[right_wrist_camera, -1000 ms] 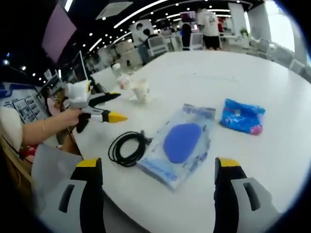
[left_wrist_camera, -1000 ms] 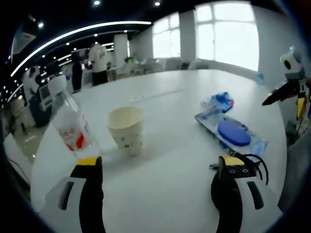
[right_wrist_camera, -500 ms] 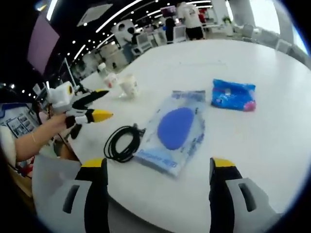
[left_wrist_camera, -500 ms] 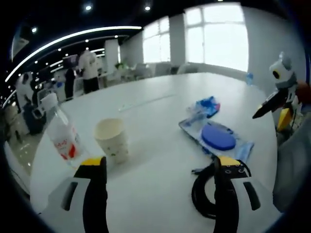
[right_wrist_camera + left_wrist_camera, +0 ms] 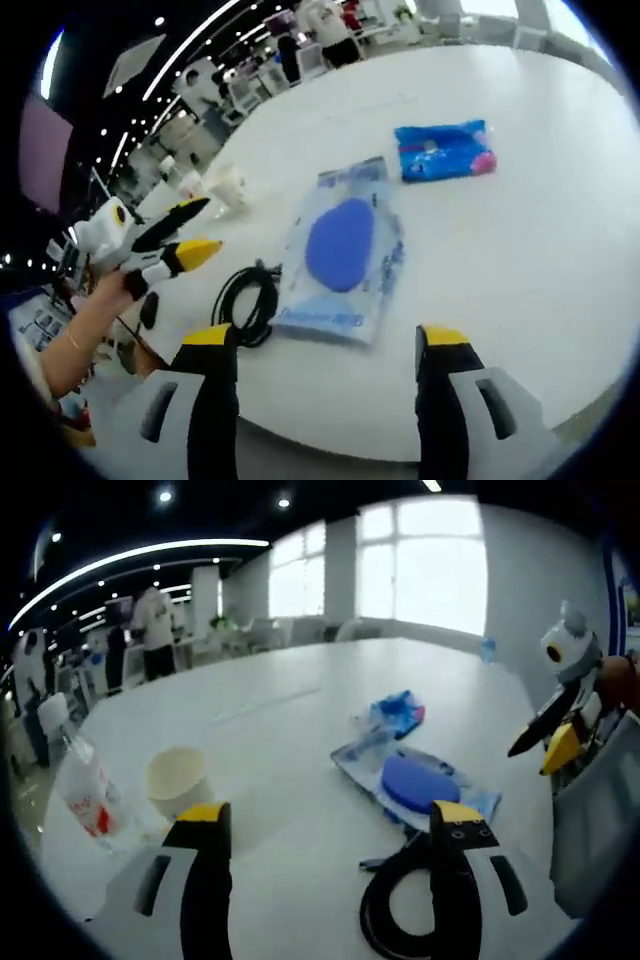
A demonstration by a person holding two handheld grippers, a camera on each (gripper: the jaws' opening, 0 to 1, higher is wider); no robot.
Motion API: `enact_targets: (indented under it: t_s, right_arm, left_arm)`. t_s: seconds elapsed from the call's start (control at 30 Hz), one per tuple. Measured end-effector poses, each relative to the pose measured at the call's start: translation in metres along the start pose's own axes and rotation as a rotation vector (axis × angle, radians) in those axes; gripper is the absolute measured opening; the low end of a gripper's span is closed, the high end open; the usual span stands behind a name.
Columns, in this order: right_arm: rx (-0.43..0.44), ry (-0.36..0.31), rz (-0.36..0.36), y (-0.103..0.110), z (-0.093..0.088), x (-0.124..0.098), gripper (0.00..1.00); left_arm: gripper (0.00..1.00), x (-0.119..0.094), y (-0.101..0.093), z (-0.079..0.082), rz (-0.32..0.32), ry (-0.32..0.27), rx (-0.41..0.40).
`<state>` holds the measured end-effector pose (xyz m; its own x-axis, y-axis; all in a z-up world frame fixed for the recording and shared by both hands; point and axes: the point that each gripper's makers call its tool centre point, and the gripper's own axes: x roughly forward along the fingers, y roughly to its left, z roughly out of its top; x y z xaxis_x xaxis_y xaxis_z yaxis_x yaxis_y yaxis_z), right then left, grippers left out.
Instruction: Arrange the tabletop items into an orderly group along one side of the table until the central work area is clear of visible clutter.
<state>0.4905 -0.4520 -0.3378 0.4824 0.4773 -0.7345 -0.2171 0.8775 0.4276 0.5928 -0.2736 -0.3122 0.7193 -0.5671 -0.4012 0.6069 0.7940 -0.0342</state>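
On the white table (image 5: 300, 680) lie a clear pouch with a blue disc (image 5: 415, 780), a blue snack packet (image 5: 395, 712) beyond it, and a black cable coil (image 5: 395, 915) partly behind my right jaw. A paper cup (image 5: 178, 780) and a clear bottle (image 5: 85, 792) stand at the left. My left gripper (image 5: 327, 820) hangs open above the near table, holding nothing. My right gripper (image 5: 325, 338) is open above the table edge, short of the pouch (image 5: 342, 250), cable (image 5: 245, 300) and packet (image 5: 440, 150). The cup (image 5: 228, 185) sits farther left.
The right gripper (image 5: 530, 760) shows open at the right edge of the left gripper view. The left gripper (image 5: 205, 225), held by a hand, hovers open left of the cable. People, chairs and desks stand beyond the table's far side; bright windows are at the back.
Both cameras have moved: the left gripper view swung right, bringing the cable in under its jaws; the right gripper view rose and looks down more steeply. The items lie where they were.
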Motion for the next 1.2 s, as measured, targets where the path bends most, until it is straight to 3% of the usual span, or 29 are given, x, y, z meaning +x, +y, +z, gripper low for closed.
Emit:
enact_targets:
  t_s: [0.2,0.4,0.57,0.83,0.97,1.07,1.2]
  right_arm:
    - [-0.002,0.03,-0.032,-0.006,-0.005,0.008,0.68]
    - [0.052,0.041,-0.034,-0.008,-0.01,0.015,0.67]
    - [0.032,0.076,-0.088,-0.014,-0.018,0.018,0.62]
    - [0.114,0.066,-0.069,-0.014,-0.018,0.022,0.59]
    - [0.141,0.053,-0.058,-0.013,-0.02,0.022,0.55]
    - [0.195,0.064,-0.033,-0.009,-0.025,0.026,0.55]
    - [0.24,0.064,-0.019,-0.006,-0.027,0.029,0.52]
  left_arm:
    - [0.74,0.018,-0.005,0.005,-0.013,-0.011,-0.012]
    - [0.74,0.033,-0.004,0.011,-0.026,-0.022,-0.023]
    - [0.71,0.05,-0.008,0.007,-0.047,0.006,-0.035]
    - [0.67,0.082,-0.011,0.005,-0.072,0.016,-0.094]
    - [0.65,0.097,-0.014,0.001,-0.078,0.05,-0.071]
    - [0.63,0.106,-0.015,0.006,-0.084,0.033,-0.119]
    - [0.59,0.118,-0.016,0.006,-0.087,0.047,-0.109]
